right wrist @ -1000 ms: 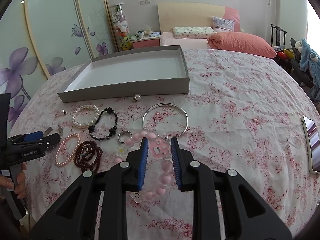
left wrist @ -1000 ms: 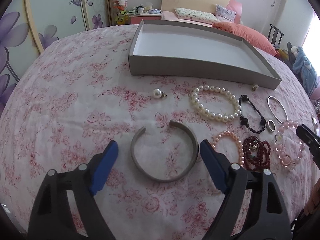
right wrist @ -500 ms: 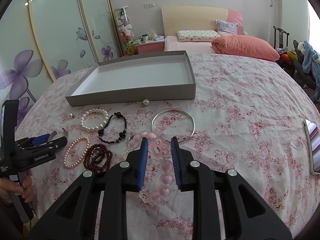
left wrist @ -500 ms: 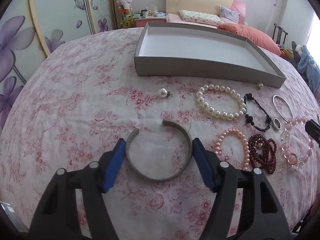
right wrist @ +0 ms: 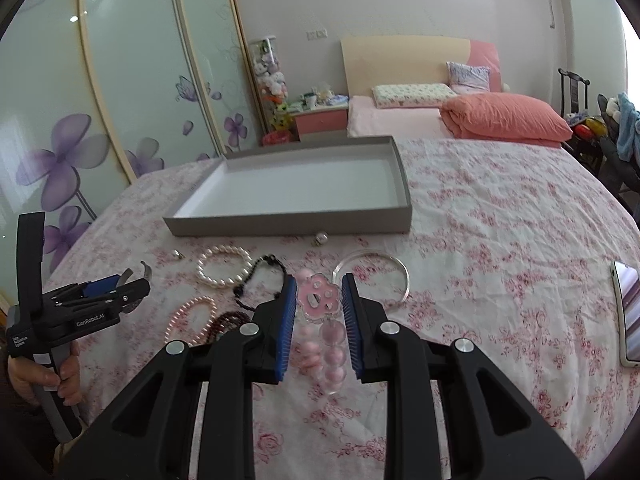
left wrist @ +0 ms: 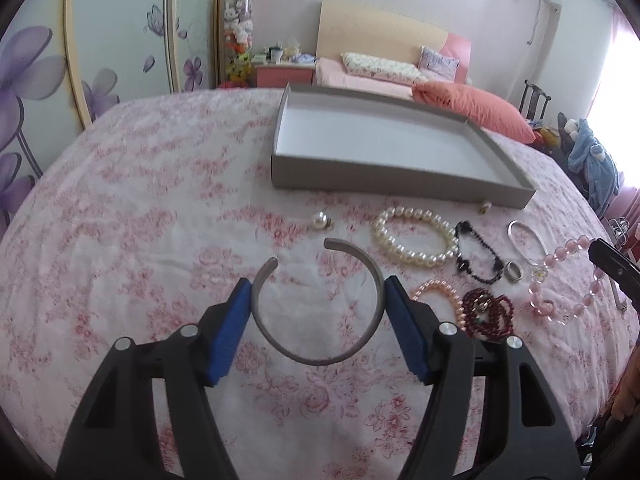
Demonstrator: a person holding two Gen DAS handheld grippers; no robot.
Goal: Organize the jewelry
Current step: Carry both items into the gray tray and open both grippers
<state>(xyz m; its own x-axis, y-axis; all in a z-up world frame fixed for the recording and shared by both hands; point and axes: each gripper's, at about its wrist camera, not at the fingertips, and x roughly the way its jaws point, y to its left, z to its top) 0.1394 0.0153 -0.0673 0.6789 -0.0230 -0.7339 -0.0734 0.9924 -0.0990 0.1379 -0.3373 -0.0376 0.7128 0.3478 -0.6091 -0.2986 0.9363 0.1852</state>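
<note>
- The left gripper (left wrist: 316,316) has closed in from wide open a second ago; its blue pads (left wrist: 230,334) now press both sides of the open grey metal cuff bangle (left wrist: 370,268), which it clamps, the gap in the cuff pointing toward the tray.
- The right gripper (right wrist: 319,320) stays clenched on the pink glass-bead bracelet with a flower charm (right wrist: 320,300); the bracelet, on the cloth a second ago, now hangs from the pads (its beads dangle below the charm).
- The shallow grey cardboard tray with a white floor (left wrist: 396,182) sits farther back on the pink floral bedspread (left wrist: 140,220); both views have risen and tipped toward it.
- Unmoved on the cloth: the white pearl bracelet (left wrist: 414,236), black bead bracelet (left wrist: 478,252), thin silver bangle (left wrist: 524,236), salmon pearl bracelet (left wrist: 442,292), dark red bead bracelet (left wrist: 490,312), small silver ring (left wrist: 514,271) and loose pearl earring (left wrist: 320,221).
- A smartphone (right wrist: 627,312) lies at the right edge.
</note>
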